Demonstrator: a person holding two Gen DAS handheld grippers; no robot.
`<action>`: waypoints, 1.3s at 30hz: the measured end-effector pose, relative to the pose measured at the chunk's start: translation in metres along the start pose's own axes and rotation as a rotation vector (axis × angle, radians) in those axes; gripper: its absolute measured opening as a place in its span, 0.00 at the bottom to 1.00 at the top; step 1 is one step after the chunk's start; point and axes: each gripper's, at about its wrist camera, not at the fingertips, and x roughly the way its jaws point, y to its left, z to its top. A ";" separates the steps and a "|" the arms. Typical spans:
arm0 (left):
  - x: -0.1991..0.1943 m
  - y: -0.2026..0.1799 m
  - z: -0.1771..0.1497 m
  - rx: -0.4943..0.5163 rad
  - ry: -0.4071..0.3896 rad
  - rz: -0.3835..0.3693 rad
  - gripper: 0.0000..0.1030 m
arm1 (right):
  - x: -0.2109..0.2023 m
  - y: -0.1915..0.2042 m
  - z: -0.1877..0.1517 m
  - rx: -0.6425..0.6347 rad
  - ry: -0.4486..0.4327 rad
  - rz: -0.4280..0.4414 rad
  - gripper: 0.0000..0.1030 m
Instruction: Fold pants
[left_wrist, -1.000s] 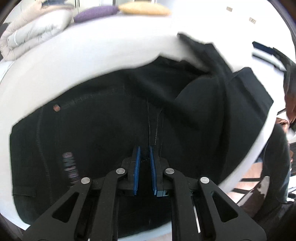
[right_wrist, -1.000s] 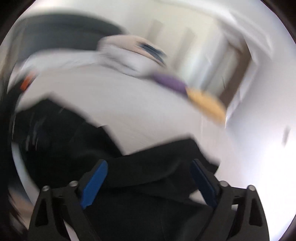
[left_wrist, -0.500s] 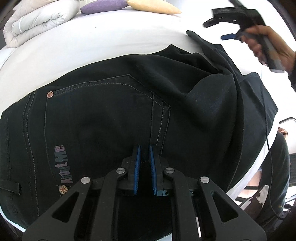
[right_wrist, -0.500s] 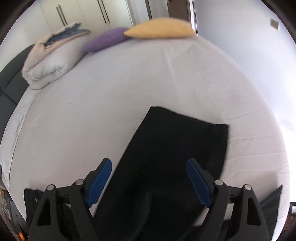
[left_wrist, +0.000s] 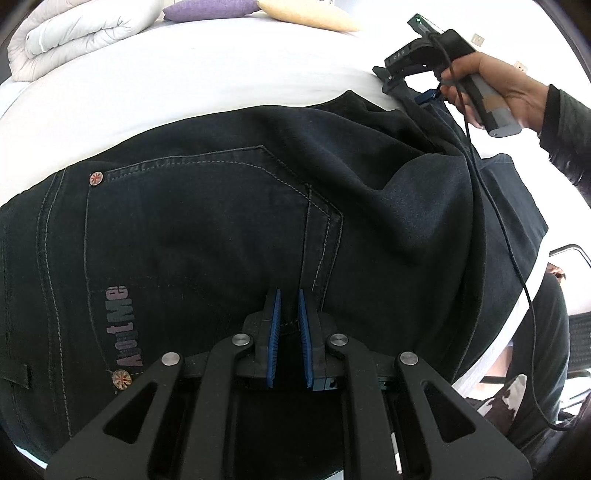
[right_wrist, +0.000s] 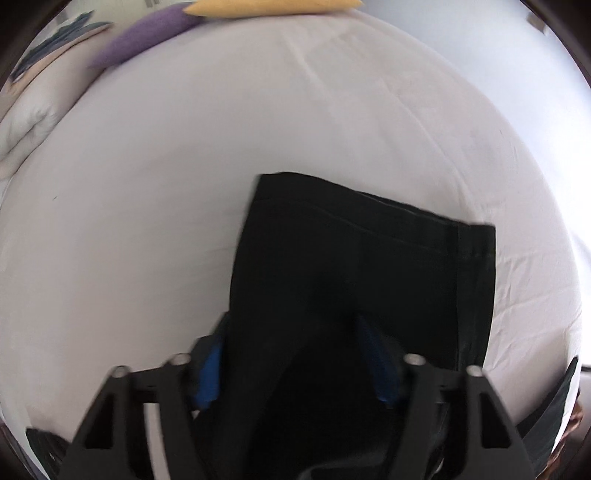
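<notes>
Dark denim pants (left_wrist: 207, 229) lie on a white bed (left_wrist: 192, 74), back pocket and seat seam facing up. My left gripper (left_wrist: 288, 325) is shut on the pants fabric at the seat seam. The legs run off to the right, bunched in folds. In the right wrist view the leg end with its hem (right_wrist: 362, 258) lies flat on the sheet (right_wrist: 221, 147). My right gripper (right_wrist: 295, 354) is open, its blue pads on either side of the leg. It also shows in the left wrist view (left_wrist: 424, 92), held by a hand over the far leg.
A folded white duvet (left_wrist: 77, 33), a purple pillow (left_wrist: 210, 9) and a yellow pillow (left_wrist: 306, 16) lie at the head of the bed. The bed's edge (left_wrist: 491, 354) is at the right, with the person's legs beside it.
My right gripper has come down onto the pant leg and its jaws have narrowed around it. My left gripper has stayed shut at the seat seam.
</notes>
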 end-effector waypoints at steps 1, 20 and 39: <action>-0.001 0.001 0.000 0.000 -0.001 -0.001 0.10 | -0.001 -0.001 0.000 -0.015 -0.014 0.002 0.50; 0.000 0.010 0.010 -0.077 0.039 -0.047 0.10 | -0.188 -0.251 -0.133 0.343 -0.544 0.557 0.05; -0.005 0.001 0.016 -0.150 0.051 0.009 0.10 | -0.084 -0.342 -0.274 0.752 -0.351 0.703 0.78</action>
